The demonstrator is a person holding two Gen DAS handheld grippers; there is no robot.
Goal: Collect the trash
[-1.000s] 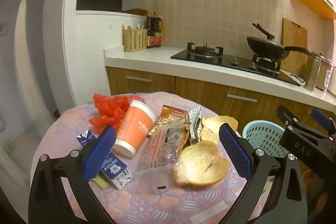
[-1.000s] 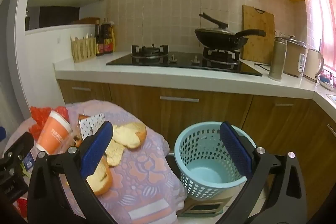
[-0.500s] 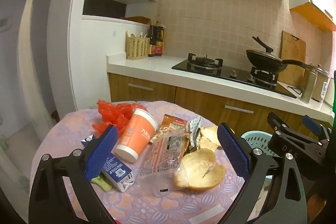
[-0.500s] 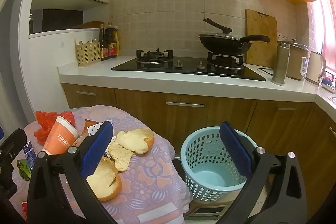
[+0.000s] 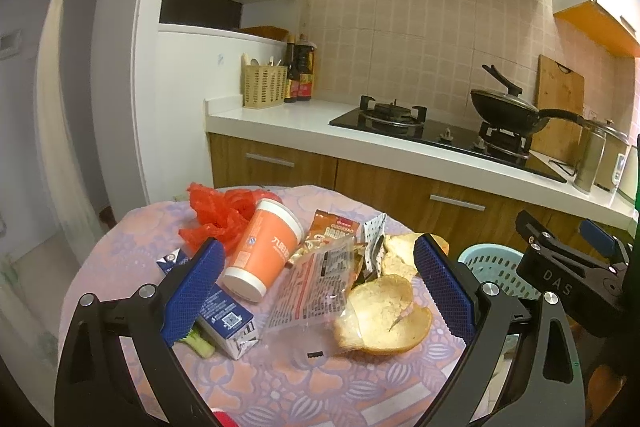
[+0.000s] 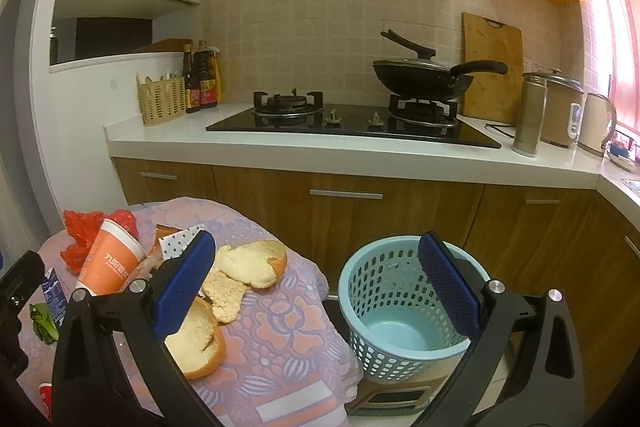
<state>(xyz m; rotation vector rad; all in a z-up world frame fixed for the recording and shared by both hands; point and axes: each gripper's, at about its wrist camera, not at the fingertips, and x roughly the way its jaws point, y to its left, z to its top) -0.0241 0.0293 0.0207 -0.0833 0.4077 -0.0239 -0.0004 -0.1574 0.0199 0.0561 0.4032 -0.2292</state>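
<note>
While both tools hang spread wide and empty, the left gripper (image 5: 316, 281) frames the trash at the centre of its view: an orange cup (image 5: 266, 251) on its side, a clear wrapper (image 5: 312, 287) and a bread piece (image 5: 384, 315) on the flowered tablecloth (image 5: 132, 247). At lower right of the other view, the right gripper (image 6: 316, 279) spans the table edge and the blue basket (image 6: 396, 307) on the floor beside it.

Left hand-held gripper (image 5: 316, 285), jaws wide apart, hovers above orange cup (image 5: 266, 253) and clear wrapper (image 5: 310, 289)
</note>
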